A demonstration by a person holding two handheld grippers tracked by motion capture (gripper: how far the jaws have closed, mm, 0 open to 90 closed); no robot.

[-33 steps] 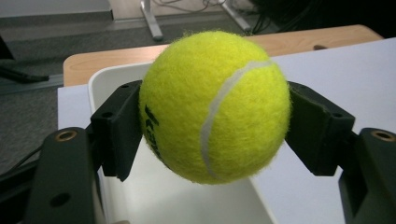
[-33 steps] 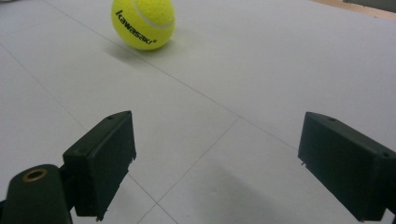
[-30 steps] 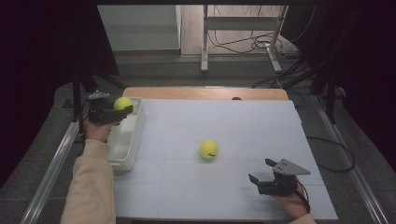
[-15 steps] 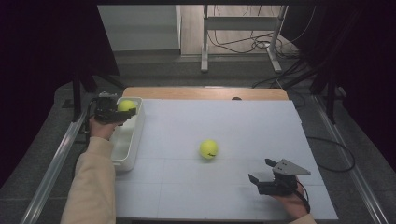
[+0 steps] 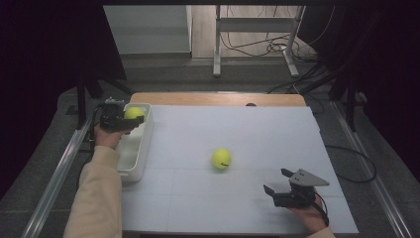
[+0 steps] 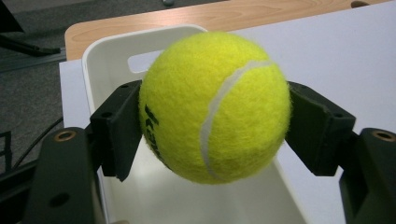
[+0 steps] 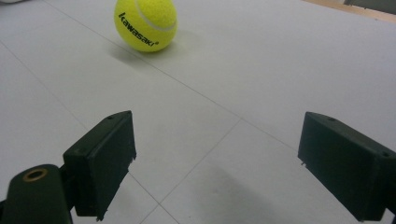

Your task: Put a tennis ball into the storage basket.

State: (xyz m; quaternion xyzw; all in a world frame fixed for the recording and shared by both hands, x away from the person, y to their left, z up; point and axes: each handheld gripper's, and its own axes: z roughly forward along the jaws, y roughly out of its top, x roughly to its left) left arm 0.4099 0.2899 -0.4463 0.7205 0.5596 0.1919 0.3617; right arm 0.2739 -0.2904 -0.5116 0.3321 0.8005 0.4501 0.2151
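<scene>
Now | my left gripper (image 6: 212, 140) clenched on ball (image 6: 212, 105), directly over bin (image 6: 109, 51) | right gripper (image 7: 219, 163) released, second ball (image 7: 145, 23) just ahead.

Bare mat (image 5: 208, 208) between right tongs (image 5: 275, 182) and ball (image 5: 221, 158).

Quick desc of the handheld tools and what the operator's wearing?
Both are black two-jaw tools with blocky rectangular pads; brass-coloured inserts sit in the jaw arms. The right tool carries a grey three-cornered plate on top and trails a black cable past the wrist. The left tool is a compact black body. The left arm wears a beige long sleeve.
</scene>
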